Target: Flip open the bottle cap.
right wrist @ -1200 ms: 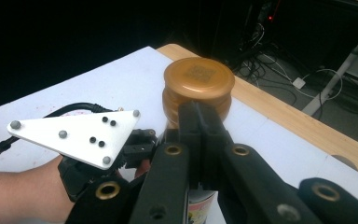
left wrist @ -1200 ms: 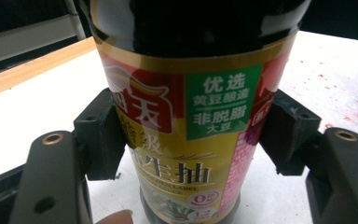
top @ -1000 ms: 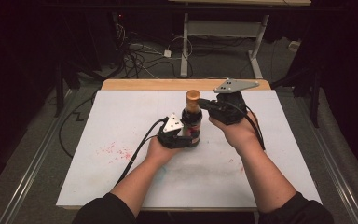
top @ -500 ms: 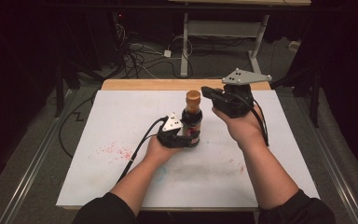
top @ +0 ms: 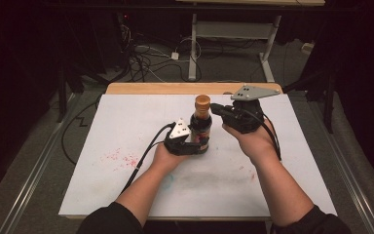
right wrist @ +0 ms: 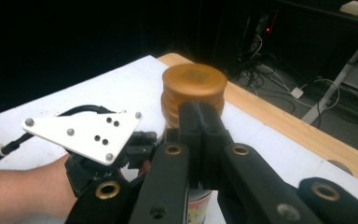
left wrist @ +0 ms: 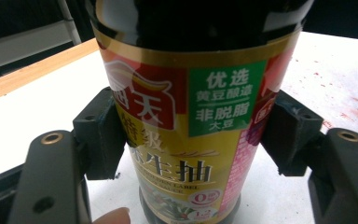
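Note:
A dark soy sauce bottle [top: 200, 127] with a red, yellow and green label [left wrist: 191, 116] stands upright on the white table mat [top: 126, 122]. My left gripper [top: 198, 146] is shut on the bottle's lower body, with a black pad [left wrist: 100, 135] pressed on each side of the label. The bottle's orange-brown cap [right wrist: 194, 86] is screwed on top. My right gripper [right wrist: 199, 119] has its jaws shut together with nothing between them. Its tips sit right at the near side of the cap [top: 202, 101], at neck height, with my right gripper [top: 217, 108] to the bottle's right.
Faint red specks [top: 121, 157] mark the mat to the left of my left hand. A wooden table edge [top: 165, 88] runs along the far side. Beyond it are cables [top: 146, 53] on the floor and a white metal frame [top: 229, 29].
My right gripper rose and drew back from the bottle's neck half a second ago, then came back down to the cap. The left gripper and the bottle have stayed put.

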`<move>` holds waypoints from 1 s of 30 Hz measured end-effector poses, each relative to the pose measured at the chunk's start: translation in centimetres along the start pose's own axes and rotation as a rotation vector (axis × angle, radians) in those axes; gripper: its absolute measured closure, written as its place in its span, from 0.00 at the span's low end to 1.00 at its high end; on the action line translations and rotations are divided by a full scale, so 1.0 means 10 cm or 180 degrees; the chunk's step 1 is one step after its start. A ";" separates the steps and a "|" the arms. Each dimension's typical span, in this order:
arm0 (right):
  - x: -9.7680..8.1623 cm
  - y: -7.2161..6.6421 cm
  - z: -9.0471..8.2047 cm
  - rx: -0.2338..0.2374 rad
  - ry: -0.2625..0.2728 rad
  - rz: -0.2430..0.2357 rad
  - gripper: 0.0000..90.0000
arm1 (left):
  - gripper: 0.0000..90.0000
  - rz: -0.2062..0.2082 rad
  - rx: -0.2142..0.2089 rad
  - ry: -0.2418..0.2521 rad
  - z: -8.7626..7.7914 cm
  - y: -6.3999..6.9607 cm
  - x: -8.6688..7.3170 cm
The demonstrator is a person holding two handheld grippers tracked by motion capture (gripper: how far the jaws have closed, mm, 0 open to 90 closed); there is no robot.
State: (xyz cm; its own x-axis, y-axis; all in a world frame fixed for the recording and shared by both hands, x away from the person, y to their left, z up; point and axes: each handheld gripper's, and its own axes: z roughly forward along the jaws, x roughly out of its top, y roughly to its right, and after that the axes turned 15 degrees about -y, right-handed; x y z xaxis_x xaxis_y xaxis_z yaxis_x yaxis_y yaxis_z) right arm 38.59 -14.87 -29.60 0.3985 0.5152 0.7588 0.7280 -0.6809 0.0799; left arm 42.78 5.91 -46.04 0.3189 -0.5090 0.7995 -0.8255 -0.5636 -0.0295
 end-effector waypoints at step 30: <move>0.06 -0.01 0.09 0.0021 -0.0149 -0.0027 1.00 | 0.32 -0.0017 0.0021 0.0013 0.00 0.01 -0.01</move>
State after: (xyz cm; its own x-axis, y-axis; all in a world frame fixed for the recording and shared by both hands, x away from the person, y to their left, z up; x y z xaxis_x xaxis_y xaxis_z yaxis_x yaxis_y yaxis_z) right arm 39.28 -14.07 -29.72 0.4178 0.5449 0.7270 0.7350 -0.6730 0.0820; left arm 42.67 5.89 -46.09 0.3214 -0.5032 0.8021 -0.8207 -0.5707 -0.0292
